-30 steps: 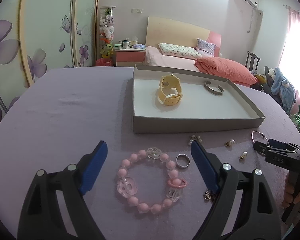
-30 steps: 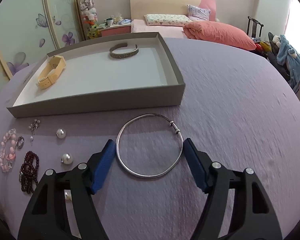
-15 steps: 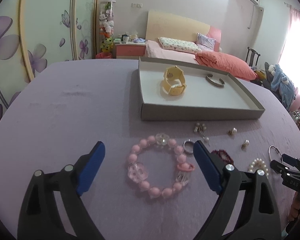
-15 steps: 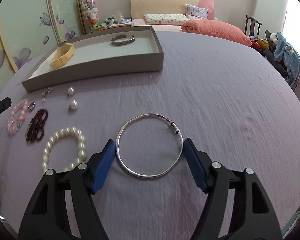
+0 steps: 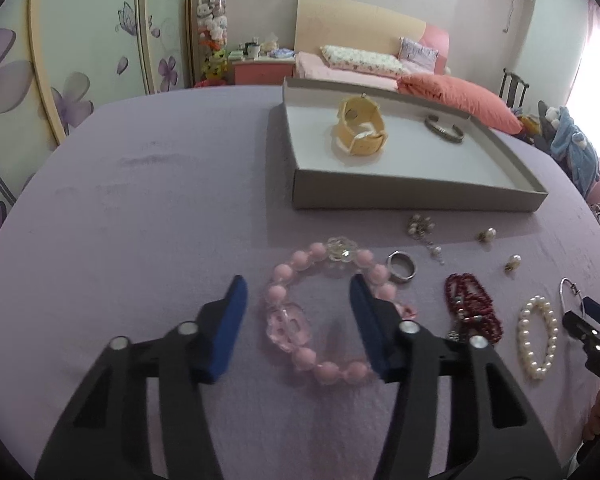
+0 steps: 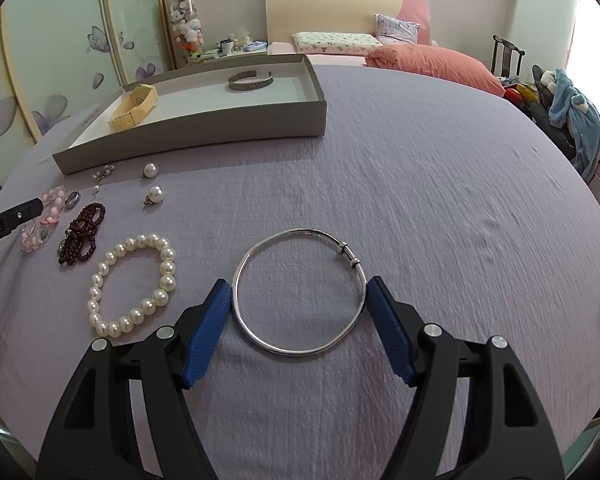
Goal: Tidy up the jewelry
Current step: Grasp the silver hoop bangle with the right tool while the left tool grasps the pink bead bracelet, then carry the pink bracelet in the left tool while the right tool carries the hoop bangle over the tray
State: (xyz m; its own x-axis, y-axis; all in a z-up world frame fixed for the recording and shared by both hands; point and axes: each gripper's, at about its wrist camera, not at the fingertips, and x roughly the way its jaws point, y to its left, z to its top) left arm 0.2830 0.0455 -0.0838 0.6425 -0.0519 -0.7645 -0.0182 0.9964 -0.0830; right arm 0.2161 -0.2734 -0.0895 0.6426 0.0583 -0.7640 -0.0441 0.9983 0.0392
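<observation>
Our left gripper (image 5: pixel 296 296), jaws just closing, straddles one side of the pink bead bracelet (image 5: pixel 324 312) lying on the bench (image 5: pixel 140 240), not yet pinching. Our right gripper (image 6: pixel 298 300) clamps the silver bangle (image 6: pixel 300 292) across its width, near the box (image 6: pixel 204 128).

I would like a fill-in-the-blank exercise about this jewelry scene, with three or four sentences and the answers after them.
1. The grey tray holds a yellow watch and a silver ____.
2. The right claw is closed on a thin ____ bangle.
3. The white pearl bracelet lies ____ the tray, on the purple cloth.
4. The left claw has just been closing around a ____ bead bracelet.

Answers: cuff; silver; outside; pink
</observation>
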